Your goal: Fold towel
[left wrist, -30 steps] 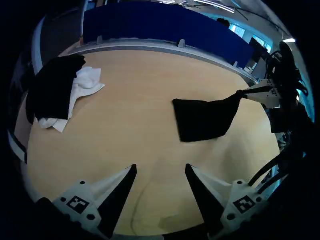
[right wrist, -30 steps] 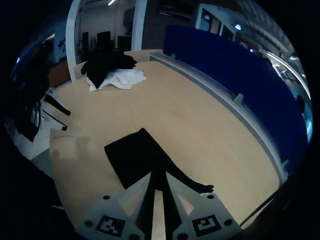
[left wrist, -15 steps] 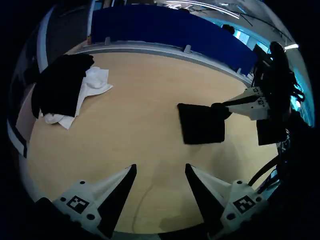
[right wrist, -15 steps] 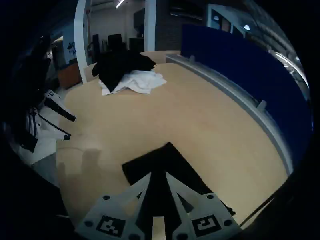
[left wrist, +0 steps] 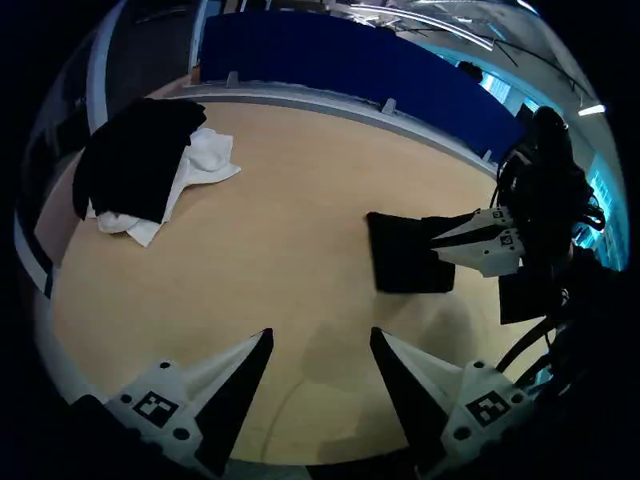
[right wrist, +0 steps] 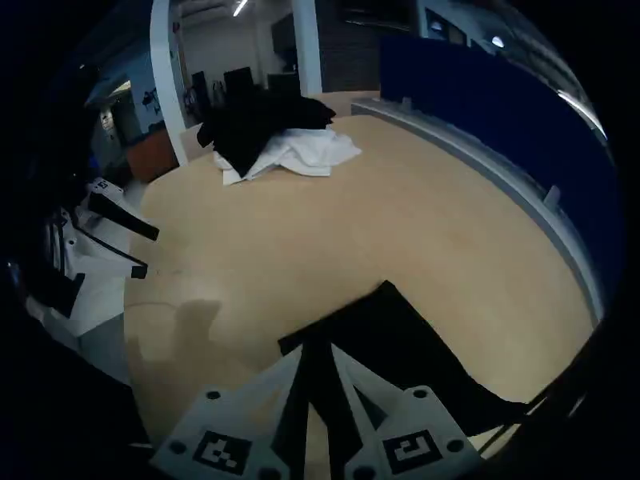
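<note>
left claw point(left wrist: 320, 330) is nearest in the left gripper view: fingers spread wide, nothing between them, hanging over bare surface point(left wrist: 264, 248) short of the cloth

towel point(left wrist: 408, 254) is next out: black, lying flat on the surface as a compact rectangle, looks already doubled over, right of centre toward the surface's right edge

right claw point(left wrist: 438, 242) sits at the towel's right-hand edge. In the right gripper view its fingers are almost together with dark cloth in the slit, so it reads as a pinch on that near edge, low to the surface

handling, as a judgement: light, thin, fully limp. No stiffness, so any lifted part sags and drags the rest. Not fragile, so a firm squeeze is fine. The wood looks smooth, so the flat part likely slides if pulled sideways rather than lifted

where to grip: corners, or the edge just beside a corner, one per claw, biting through all layers so the stack doesn't split. The free left claw suits the neighbouring corner of the same edge. A mid-edge pinch by one claw alone lets both ends droop

black cloth against dark fingers makes the edge hard to read, and the layer count can't be told

far side: pile of black and white cloths point(left wrist: 152, 164) at far left, well apart from the towel, blue partition point(left wrist: 360, 60) behind the surface
</note>
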Demonstrator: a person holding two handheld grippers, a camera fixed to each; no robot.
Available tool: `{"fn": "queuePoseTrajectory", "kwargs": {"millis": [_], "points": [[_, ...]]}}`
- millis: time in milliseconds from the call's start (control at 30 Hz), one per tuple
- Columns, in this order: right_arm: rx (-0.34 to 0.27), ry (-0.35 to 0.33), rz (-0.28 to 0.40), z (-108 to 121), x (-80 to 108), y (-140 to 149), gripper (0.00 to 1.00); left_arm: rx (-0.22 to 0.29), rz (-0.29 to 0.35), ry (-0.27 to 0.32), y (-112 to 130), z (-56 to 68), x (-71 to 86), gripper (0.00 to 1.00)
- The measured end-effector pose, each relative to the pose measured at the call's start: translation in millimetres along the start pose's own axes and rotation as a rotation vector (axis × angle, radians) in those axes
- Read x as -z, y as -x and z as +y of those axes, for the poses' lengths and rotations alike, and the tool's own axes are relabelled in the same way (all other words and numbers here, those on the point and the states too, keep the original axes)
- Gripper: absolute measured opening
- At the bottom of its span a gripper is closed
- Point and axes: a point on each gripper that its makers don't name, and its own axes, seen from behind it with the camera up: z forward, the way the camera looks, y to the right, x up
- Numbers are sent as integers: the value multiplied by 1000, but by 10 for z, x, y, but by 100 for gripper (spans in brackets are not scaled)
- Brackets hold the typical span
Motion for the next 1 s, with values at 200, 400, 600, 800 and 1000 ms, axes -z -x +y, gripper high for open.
{"fn": "queuePoseTrajectory", "kwargs": {"millis": [200,400,600,800,1000], "points": [[6,5,1,51,42,-4,10,2,1,9,-16,39,2,90],[-2,7,7,79,62,1,10,-5,-1,14,-13,72,-35,90],[-4,24,5,136,83,19,35,-5,-2,18,-17,85,-70,90],[-8,22,4,162,128,58,54,-1,-3,21,-17,91,-85,90],[-3,31,3,204,138,77,66,-3,-4,24,-26,102,-94,90]]}}
